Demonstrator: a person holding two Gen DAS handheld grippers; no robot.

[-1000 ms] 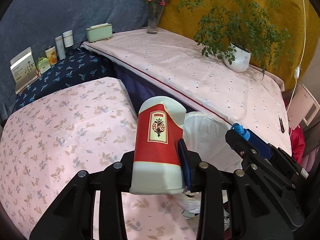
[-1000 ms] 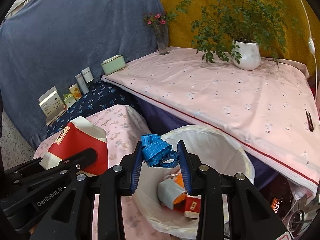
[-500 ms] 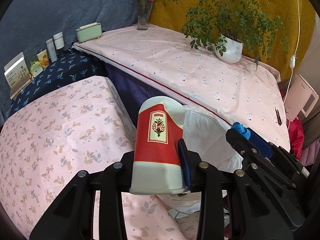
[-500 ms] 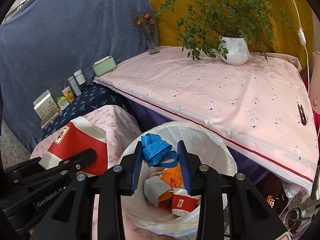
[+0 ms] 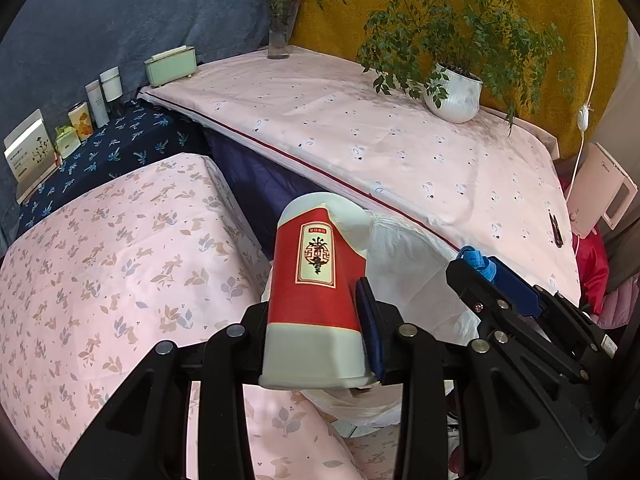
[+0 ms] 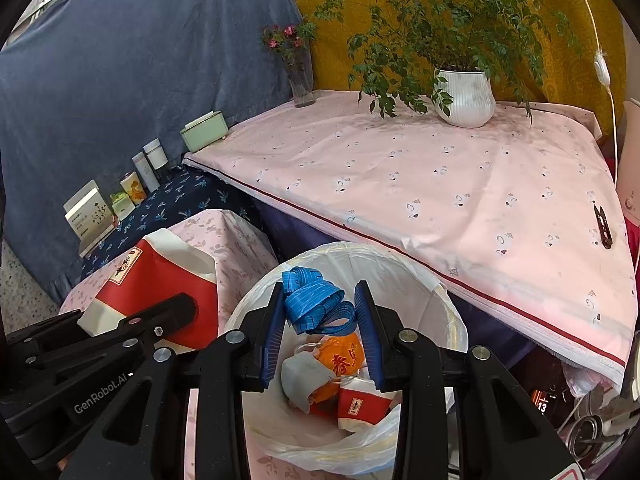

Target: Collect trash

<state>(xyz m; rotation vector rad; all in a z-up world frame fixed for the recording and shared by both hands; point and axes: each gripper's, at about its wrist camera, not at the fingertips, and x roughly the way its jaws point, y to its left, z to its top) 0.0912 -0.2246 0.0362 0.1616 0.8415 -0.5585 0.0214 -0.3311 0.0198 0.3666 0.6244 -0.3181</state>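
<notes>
My left gripper (image 5: 316,308) is shut on a red and white paper cup (image 5: 316,292), held just left of the bin; the cup also shows in the right wrist view (image 6: 160,284). My right gripper (image 6: 318,316) is shut on a crumpled blue ribbon (image 6: 314,304) and holds it over the open white-lined trash bin (image 6: 448,308). The bin holds an orange wrapper (image 6: 340,356), a grey mask and a small red carton. In the left wrist view the bin liner (image 5: 412,280) shows behind the cup and my right gripper (image 5: 476,264) is at the right.
A pink-clothed table (image 6: 460,184) stands behind the bin with a potted plant (image 6: 464,96), a flower vase (image 6: 302,80), a green box (image 6: 202,132) and black clippers (image 6: 602,226). A floral-clothed stool (image 5: 100,260) is at left. Small bottles and boxes (image 5: 80,116) stand on a navy cloth.
Both grippers have moved forward and to the right towards the bin. The right gripper with the ribbon now hangs over the bin's opening. Both grips are unchanged.
</notes>
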